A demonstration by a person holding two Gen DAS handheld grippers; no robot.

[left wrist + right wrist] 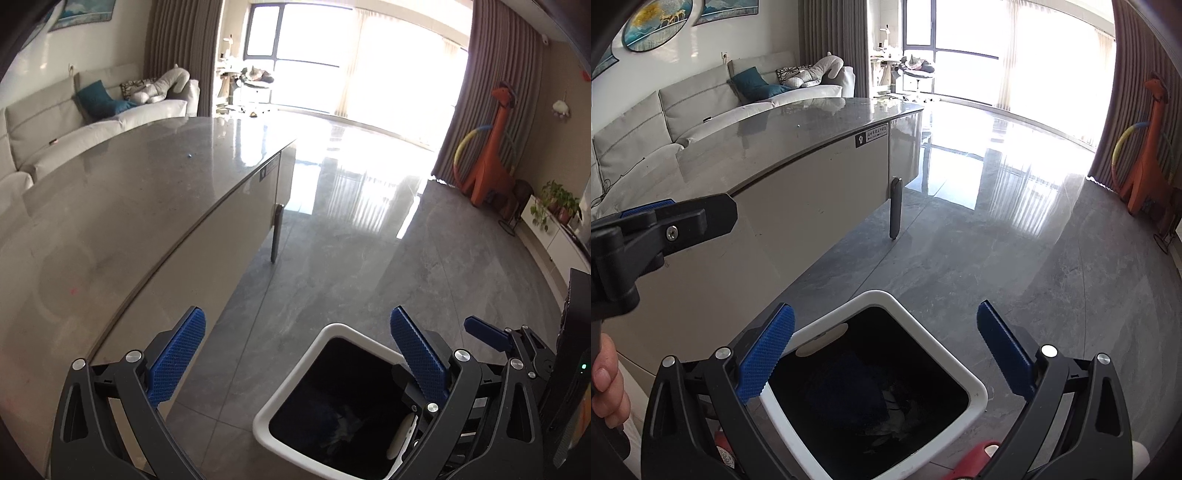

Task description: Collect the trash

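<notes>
Hovering: both my hand-held grippers hang over the trash bin (975, 387), which stands on the floor just beside the counter (122, 206).
Trash: crumpled, pale scraps lie at the bottom of the bin's dark liner; too dim to name them.
Handling: I judge such scraps light, soft and crushable, so a gentle pinch across the bulk would do.
Counter: its grey top shows no trash that I can see.
Right hand-held gripper (882, 354): jaws spread wide, nothing between the pads, tilted down at the bin mouth.
Left hand-held gripper (295, 354): jaws wide apart and bare, angled down between counter edge and bin.
</notes>
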